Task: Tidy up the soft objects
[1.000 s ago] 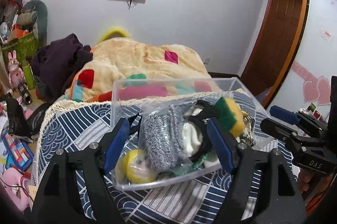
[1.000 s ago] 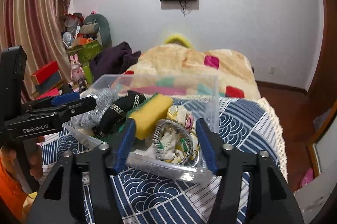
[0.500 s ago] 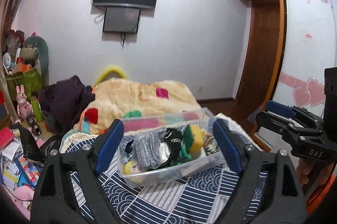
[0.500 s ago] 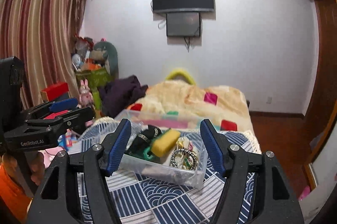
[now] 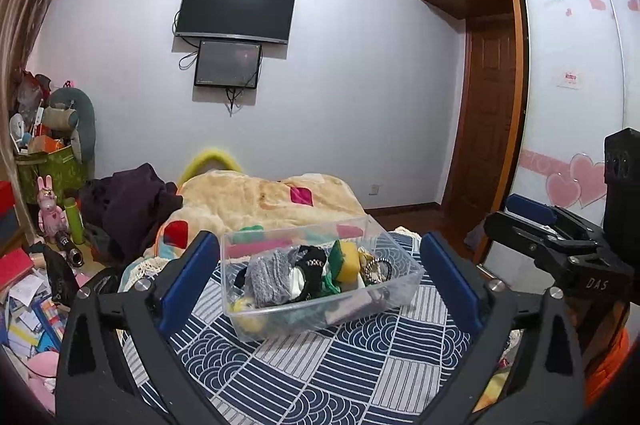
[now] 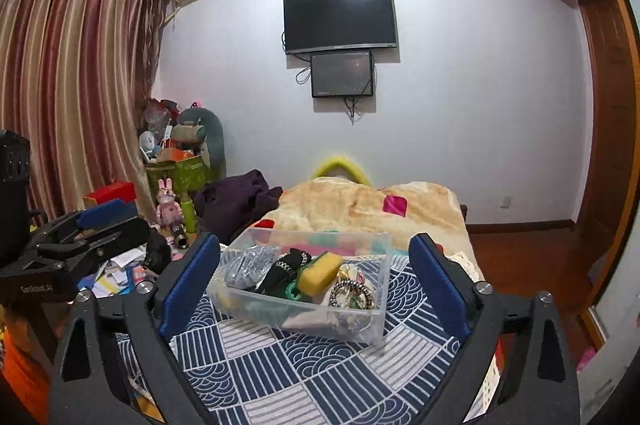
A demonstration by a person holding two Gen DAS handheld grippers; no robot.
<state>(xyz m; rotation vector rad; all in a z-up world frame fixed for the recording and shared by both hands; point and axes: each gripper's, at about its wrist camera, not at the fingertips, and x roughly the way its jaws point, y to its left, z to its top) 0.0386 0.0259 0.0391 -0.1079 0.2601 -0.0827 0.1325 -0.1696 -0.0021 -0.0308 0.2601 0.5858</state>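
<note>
A clear plastic bin [image 5: 396,287] [image 6: 378,321] stands on a blue-and-white patterned cloth [image 5: 320,377] [image 6: 304,377]. It holds soft items: a grey knit piece [image 5: 266,275] [image 6: 246,263], a black piece [image 5: 310,259], a yellow-green sponge [image 5: 346,261] [image 6: 320,273] and hair ties [image 6: 352,293]. My left gripper [image 5: 320,285] is open and empty, held back from the bin. My right gripper [image 6: 314,289] is open and empty, also held back. Each gripper shows at the edge of the other's view.
Behind the bin lies a beige blanket [image 5: 260,197] and a dark purple garment [image 5: 132,201]. Toys, boxes and papers [image 5: 24,289] clutter the floor at left. A wooden door [image 5: 484,129] and wardrobe are at right. A TV [image 6: 340,19] hangs on the far wall.
Both grippers have pulled back and up from the bin, which now looks smaller and farther. Both stay open and empty.
</note>
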